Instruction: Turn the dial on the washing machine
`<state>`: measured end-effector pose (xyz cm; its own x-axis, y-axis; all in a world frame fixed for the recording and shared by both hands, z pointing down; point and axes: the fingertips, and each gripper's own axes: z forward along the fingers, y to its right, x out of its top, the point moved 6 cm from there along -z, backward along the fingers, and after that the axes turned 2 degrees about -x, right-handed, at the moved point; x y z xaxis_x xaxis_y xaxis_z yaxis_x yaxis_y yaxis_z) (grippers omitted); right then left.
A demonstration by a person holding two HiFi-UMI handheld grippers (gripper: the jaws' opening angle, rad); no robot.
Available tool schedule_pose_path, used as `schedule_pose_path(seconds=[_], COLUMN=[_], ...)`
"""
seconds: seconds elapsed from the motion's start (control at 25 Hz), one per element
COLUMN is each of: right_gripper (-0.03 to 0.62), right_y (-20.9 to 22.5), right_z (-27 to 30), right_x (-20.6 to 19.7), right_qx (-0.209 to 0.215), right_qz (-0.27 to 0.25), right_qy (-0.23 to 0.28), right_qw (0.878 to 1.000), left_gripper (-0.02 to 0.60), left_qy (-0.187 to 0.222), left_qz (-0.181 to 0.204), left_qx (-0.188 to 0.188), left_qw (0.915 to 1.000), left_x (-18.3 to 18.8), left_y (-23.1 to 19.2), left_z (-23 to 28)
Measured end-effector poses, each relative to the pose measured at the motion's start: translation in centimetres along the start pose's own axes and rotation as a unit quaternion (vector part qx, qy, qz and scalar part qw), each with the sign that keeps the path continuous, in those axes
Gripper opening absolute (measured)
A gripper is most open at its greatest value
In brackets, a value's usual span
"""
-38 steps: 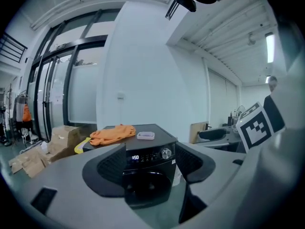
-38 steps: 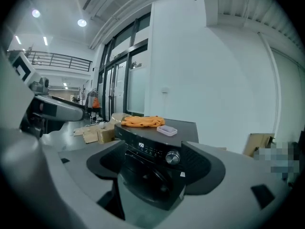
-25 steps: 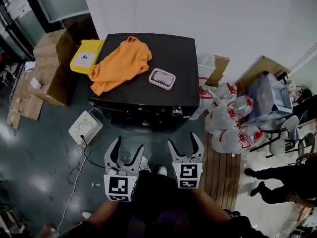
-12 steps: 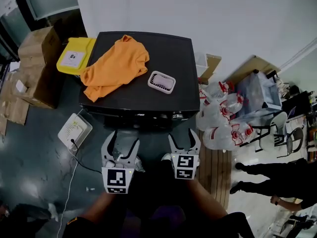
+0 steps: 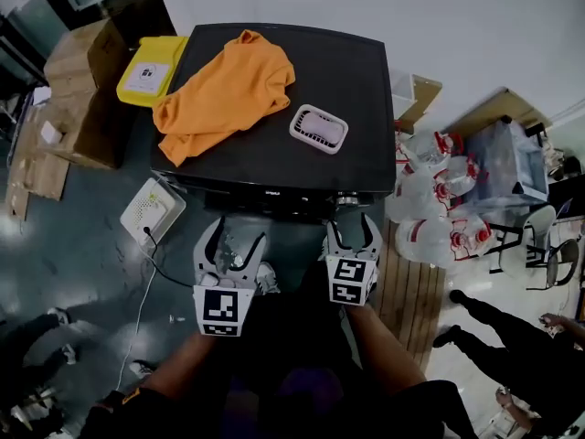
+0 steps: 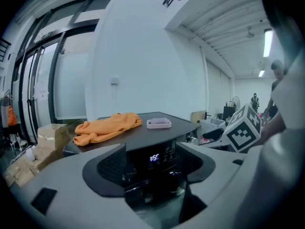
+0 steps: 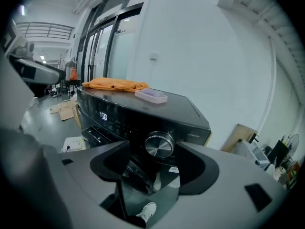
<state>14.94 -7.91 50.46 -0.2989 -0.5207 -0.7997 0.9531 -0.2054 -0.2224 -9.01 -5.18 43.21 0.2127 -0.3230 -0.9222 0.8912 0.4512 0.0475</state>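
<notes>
Silver dial (image 7: 159, 145) midway between tips of closing right tongs (image 7: 153, 144), no contact.

Washing machine (image 5: 356, 90) front mostly hidden overhead; display (image 6: 154, 157) digits seemingly blurred.

Left gripper (image 6: 151, 162) fingers (image 6: 102, 168) apart — washing machine (image 6: 143, 133) ahead

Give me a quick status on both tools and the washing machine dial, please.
Left tool open, empty. Right tool closing, lined up on dial, not touching yet. Nothing in the way.
</notes>
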Motion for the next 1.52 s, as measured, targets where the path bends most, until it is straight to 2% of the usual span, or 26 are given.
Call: schedule_pose_path(seconds=[0.36,0.6,0.84,1.0,1.12,1.2,1.36,1.44,1.52], right_gripper=[0.308,0.307,0.279,0.275,0.275,0.275,0.275,0.275,0.276], right_y=[1.0,1.0,1.2,1.5,2.0,2.4,3.4,3.6,3.5], right_z=[3.8,4.9,5.3,5.5,5.6,5.7,5.9,5.9,5.9], right_x=[-0.4,-0.4,-0.4,-0.8,-1.2,-1.4,-2.0,-2.2,-2.1], right_qx=[0.015,0.022,0.016,0.024,0.052,0.08,0.138,0.151,0.15], right_qz=[-0.032,-0.016,0.008,0.051,0.108,0.161,0.267,0.281,0.272], right_qy=[-0.021,-0.026,-0.032,-0.03,-0.024,-0.015,-0.005,-0.005,-0.007], right_qw=[0.999,0.999,0.999,0.998,0.992,0.984,0.954,0.948,0.951], left_gripper=[0.305,0.305,0.305,0.305,0.305,0.305,0.305,0.305,0.305], left_qy=[-0.041,-0.052,-0.059,-0.062,-0.06,-0.059,-0.056,-0.054,-0.052], left_qz=[-0.037,-0.042,-0.034,-0.033,-0.037,-0.04,-0.043,-0.042,-0.041], left_qx=[0.007,0.002,-0.008,-0.014,-0.019,-0.022,-0.025,-0.025,-0.024], left_qw=[0.9985,0.9978,0.9976,0.9975,0.9973,0.9972,0.9972,0.9973,0.9975], left_x=[-2.0,-2.3,-2.5,-2.7,-2.9,-2.9,-2.9,-2.8,-2.7], left_y=[0.7,1.2,1.4,1.2,1.1,1.1,1.0,1.0,1.0], left_z=[3.1,4.2,5.0,5.3,5.2,5.1,5.0,4.8,4.7])
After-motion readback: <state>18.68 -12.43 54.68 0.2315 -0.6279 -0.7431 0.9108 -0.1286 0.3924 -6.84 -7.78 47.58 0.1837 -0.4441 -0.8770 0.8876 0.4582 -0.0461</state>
